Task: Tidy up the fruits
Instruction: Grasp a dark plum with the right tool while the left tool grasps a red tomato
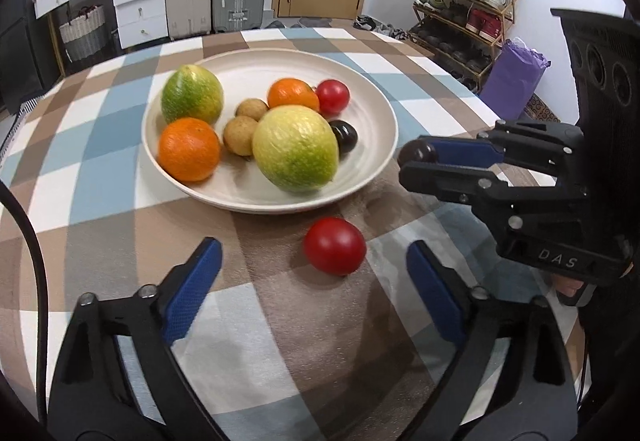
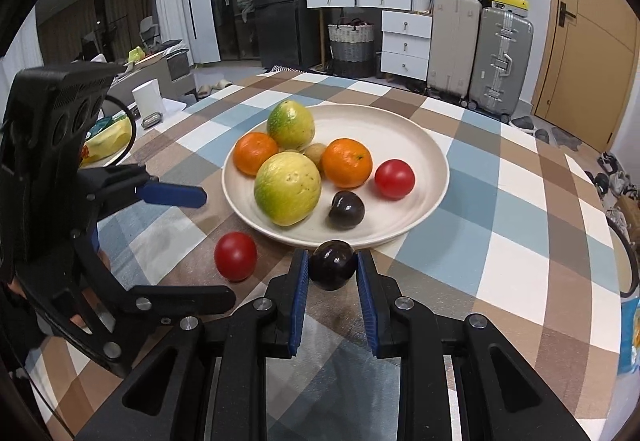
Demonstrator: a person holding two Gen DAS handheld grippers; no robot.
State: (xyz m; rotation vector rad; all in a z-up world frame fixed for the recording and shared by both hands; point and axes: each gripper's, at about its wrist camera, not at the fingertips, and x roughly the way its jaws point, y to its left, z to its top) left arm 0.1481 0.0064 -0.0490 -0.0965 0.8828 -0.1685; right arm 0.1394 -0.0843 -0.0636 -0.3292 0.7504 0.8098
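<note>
Right tongs (image 2: 333,268) are pinching a dark plum (image 2: 333,270) between the blue pads, hovering just short of the plate's (image 2: 424,169) 6 o'clock rim. Left tongs (image 1: 314,261) are spread wide, nothing between them, with a loose red tomato (image 1: 335,246) sitting on the counter (image 1: 100,177) in the gap, just off the plate's near edge

Risks as I'm reading them:
- plum is round and slick, gripped only at the pad tips; any tilt or squeeze change and it's popping out and rolling across the checked cloth
- if it's coming in low, the plum or the tongs are clipping the plate rim and shoving the plate
- landing zone is looking tight: another dark plum (image 2: 346,210) and a second tomato (image 2: 395,179) are sitting right behind the near rim, the big green-yellow citrus (image 2: 287,189) at roughly 9 o'clock of them. Dropping from height is knocking those around
- the two tongs are working close together near the same edge; left one closing on the tomato while right one is crossing could be a collision
- loose tomato is free to roll if bumped by a finger
</note>
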